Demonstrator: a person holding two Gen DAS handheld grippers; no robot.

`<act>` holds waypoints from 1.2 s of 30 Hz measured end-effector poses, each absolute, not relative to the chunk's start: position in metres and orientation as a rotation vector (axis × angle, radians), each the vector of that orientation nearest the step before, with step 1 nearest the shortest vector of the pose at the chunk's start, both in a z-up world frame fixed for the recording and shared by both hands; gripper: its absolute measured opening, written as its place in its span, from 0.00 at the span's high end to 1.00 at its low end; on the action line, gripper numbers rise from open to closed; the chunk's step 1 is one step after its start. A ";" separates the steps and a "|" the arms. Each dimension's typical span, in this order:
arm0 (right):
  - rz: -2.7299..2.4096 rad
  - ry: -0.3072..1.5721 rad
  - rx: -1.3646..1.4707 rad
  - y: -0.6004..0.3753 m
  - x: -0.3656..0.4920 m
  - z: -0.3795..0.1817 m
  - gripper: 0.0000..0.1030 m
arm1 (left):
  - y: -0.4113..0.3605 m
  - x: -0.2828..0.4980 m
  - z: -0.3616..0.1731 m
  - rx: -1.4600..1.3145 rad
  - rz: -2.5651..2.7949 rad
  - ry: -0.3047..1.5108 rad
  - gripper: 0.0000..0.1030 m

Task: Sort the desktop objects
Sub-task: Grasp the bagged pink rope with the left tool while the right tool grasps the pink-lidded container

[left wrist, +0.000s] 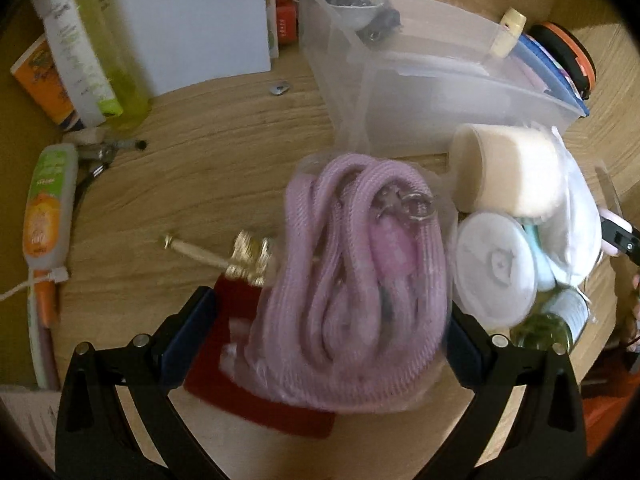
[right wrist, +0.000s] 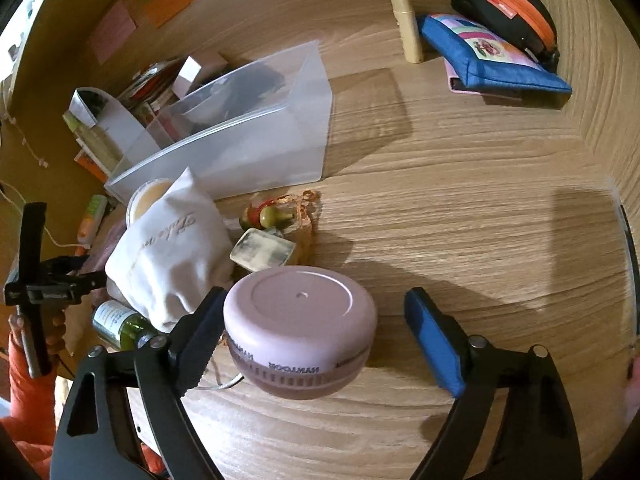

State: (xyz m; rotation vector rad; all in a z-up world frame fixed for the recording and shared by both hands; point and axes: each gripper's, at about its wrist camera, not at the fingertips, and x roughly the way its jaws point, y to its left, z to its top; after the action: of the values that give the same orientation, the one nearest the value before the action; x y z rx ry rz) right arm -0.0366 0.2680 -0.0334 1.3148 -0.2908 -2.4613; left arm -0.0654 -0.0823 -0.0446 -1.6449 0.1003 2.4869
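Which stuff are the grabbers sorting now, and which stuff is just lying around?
In the job:
- bagged pink rope, between the open left gripper jaws
- pink round device, between the open right gripper jaws
- clear bin

Just lying about:
- blue pouch
- black-orange case
- white cloth bag
- lotion tube
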 end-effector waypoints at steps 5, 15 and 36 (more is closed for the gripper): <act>-2.458 -0.246 1.312 0.264 -0.035 -0.033 0.34 | -0.077 -0.073 -0.050 -1.627 2.516 0.158 0.00; -2.462 -0.217 1.254 0.257 -0.028 -0.023 0.41 | -0.085 -0.062 -0.043 -1.523 2.559 0.165 0.28; -2.491 -0.187 1.109 0.235 -0.032 0.025 0.41 | -0.095 -0.018 0.021 -1.168 2.702 -0.092 0.35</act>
State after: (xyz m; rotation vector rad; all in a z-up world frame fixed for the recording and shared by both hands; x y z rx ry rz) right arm -0.0316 0.2351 0.0249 1.1088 -0.1869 -2.4908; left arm -0.0176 -0.0952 0.0215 -1.1680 -0.0917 2.7025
